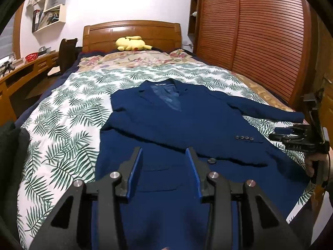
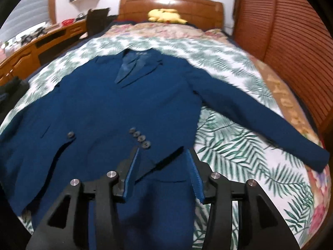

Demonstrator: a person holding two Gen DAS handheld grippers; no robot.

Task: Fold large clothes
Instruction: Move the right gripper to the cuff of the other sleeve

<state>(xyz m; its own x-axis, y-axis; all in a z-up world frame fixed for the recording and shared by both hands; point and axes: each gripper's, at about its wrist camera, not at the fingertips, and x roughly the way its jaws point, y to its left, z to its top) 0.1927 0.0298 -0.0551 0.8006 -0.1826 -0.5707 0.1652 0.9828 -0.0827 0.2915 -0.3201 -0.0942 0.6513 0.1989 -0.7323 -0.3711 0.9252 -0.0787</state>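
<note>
Navy jacket [image 2: 108,104] flat on bed, beneath left tool [image 1: 164,152] and right tool [image 2: 163,152], both apart, empty

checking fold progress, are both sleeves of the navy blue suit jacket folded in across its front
No, one sleeve of the navy blue suit jacket still lies stretched out on the leaf-print bedspread.

Both grippers same build: matte black frames, angular linkage arms with triangular cut-outs, two round silver pivot pins per side. Left gripper [image 1: 164,156]: flat fingers [image 1: 136,173] lined with bright blue pads on the inner faces. Right gripper [image 2: 163,156]: same black linkages, pads [image 2: 195,177] a slightly more teal blue with a ribbed look; view is a bit blurred. Seen side-on from the left camera, just right of the jacket [image 1: 187,120], the right unit is a black body with a thin upright mast, small black block on top, and a black cable trailing below the hand [image 1: 316,162].
</note>
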